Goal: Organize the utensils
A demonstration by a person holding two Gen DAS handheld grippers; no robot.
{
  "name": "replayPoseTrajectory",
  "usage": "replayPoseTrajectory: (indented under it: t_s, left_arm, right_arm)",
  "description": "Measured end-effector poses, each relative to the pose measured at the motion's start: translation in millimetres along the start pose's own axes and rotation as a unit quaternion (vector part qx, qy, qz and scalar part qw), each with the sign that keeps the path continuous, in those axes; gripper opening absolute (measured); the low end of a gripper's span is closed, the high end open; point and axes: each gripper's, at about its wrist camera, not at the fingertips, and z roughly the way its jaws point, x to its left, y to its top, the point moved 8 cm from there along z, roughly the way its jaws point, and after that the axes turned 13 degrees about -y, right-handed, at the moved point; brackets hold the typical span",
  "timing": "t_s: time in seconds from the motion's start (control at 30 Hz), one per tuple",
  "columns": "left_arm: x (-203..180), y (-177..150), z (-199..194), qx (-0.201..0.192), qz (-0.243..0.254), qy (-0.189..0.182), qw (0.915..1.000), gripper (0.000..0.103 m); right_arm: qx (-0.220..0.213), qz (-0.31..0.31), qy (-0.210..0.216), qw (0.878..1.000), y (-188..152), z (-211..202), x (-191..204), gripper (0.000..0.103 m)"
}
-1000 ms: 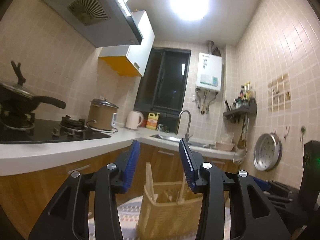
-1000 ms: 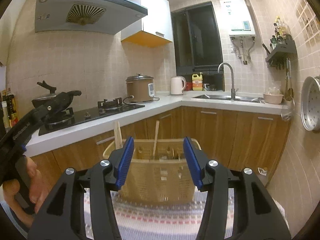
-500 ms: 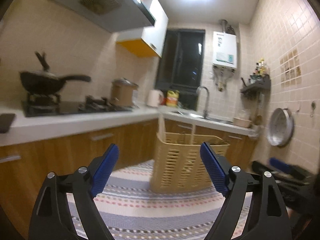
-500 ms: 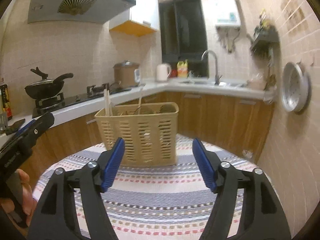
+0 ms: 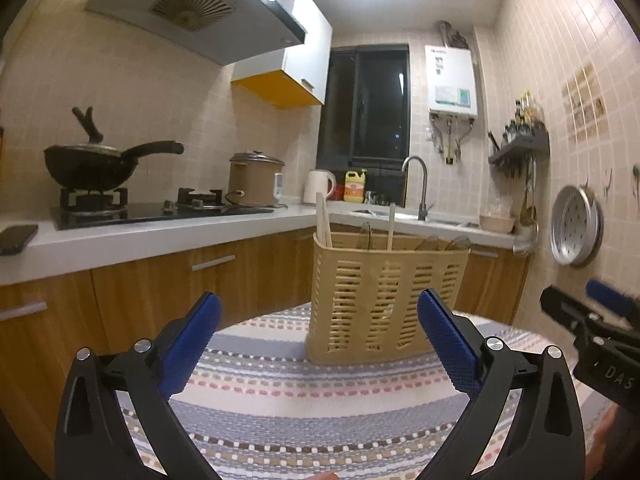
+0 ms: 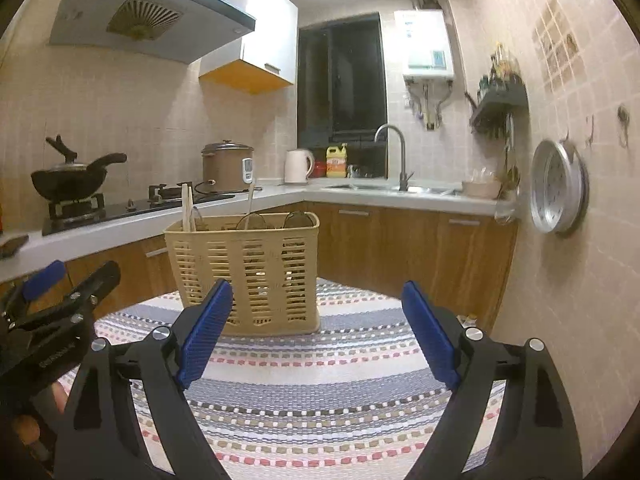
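A beige slotted utensil basket (image 5: 384, 300) stands on a table with a striped cloth (image 5: 320, 400). Wooden chopsticks (image 5: 323, 220) and metal utensils stick out of its top. It also shows in the right wrist view (image 6: 248, 272), with the chopsticks (image 6: 186, 208) at its left end. My left gripper (image 5: 318, 344) is open and empty, a short way in front of the basket. My right gripper (image 6: 316, 328) is open and empty, also in front of the basket. Each gripper shows at the edge of the other's view.
A kitchen counter (image 5: 160, 236) runs behind the table with a wok (image 5: 92, 164), a rice cooker (image 5: 254, 180), a kettle (image 5: 318, 186) and a sink tap (image 5: 416, 184). A tiled wall (image 6: 580, 240) with a hanging steamer tray (image 6: 558, 192) is on the right.
Both grippers have opened wide and pulled back from the basket and lowered. The basket now stands further off on the striped cloth.
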Motion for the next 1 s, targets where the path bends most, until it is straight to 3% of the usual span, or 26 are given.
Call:
replayPoseTrajectory:
  t_s: [0.17,0.43,1.0]
  left_arm:
    - [-0.3,-1.1,2.2,0.002,0.015,0.014,0.9998,0.095]
    - [-3.1,-2.7,1.9,0.002,0.035,0.028,0.9990,0.095]
    - [-9.6,-4.9,3.8,0.009,0.040,0.016,0.9990,0.095]
  right_arm:
    - [-0.032,-0.005,-0.039,0.999,2.2,-5.9,-9.5,0.083]
    - [-0.020,-0.003,-0.041,0.999,0.2,0.5,-13.1,0.083]
    - [0.002,0.002,-0.045,0.999,-5.2,10.3,-17.9,0.083]
